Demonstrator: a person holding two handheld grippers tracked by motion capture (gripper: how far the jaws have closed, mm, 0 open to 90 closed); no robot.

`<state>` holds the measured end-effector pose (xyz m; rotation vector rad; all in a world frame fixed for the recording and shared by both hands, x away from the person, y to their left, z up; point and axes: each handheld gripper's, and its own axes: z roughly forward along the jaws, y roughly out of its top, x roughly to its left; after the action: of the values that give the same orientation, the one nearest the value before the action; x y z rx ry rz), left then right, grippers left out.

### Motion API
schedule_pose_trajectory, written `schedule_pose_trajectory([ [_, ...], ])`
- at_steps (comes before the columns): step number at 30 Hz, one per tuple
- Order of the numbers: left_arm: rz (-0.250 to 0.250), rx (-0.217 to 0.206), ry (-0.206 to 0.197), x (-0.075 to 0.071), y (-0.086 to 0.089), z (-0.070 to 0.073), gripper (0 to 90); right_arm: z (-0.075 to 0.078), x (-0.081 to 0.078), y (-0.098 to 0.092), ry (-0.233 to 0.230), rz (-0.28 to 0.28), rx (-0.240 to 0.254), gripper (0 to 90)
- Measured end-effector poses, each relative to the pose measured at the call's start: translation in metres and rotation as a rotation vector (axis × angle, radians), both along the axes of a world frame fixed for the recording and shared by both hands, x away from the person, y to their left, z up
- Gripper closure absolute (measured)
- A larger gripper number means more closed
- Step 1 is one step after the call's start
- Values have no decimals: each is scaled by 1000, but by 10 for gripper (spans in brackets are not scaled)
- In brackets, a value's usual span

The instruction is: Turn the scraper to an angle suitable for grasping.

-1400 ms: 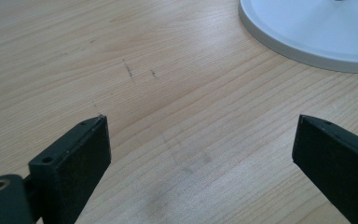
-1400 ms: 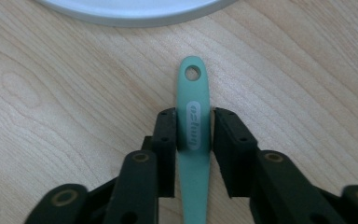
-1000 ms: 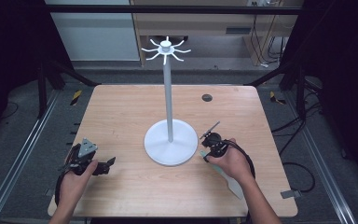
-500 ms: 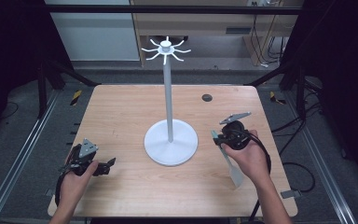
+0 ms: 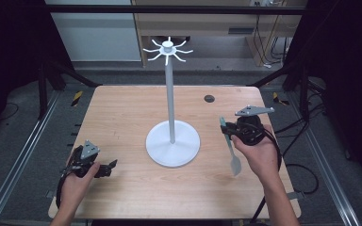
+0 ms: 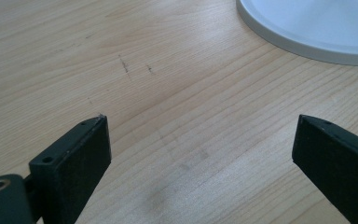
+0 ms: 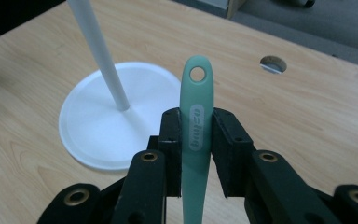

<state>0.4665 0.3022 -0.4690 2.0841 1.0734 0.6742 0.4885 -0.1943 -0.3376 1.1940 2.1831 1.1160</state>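
The right gripper (image 7: 196, 154) has its two black jaws pinched on the handle of a mint-green plastic spatula (image 7: 196, 140), whose hanging hole points up past the jaw tips while its pale blade (image 5: 235, 162) hangs below the hand, clear of the table. The left gripper (image 6: 200, 154) rests low at the near left with its jaws spread wide over bare wood, gripping nothing. I judge the pick-up done and the hanging still to do: the spatula is well below and to the right of the white metal stand (image 5: 172, 141), a round base with a thin pole topped by a ring of hooks (image 5: 168, 49), all of them bare. The light wooden table (image 5: 122, 113) has a small round hole (image 5: 209, 98) near its far edge. Around it lie grey floor, dark frame rails, cables and a cabinet behind.
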Motion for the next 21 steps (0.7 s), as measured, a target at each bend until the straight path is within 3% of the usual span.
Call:
schedule_pose_trajectory([
  [11,6,-5,0,0,2,0,41,23,-7,-5,-72,-37,53,745],
  [21,1,-2,1,-1,2,1,41,49,-9,9,-156,-5,89,745],
])
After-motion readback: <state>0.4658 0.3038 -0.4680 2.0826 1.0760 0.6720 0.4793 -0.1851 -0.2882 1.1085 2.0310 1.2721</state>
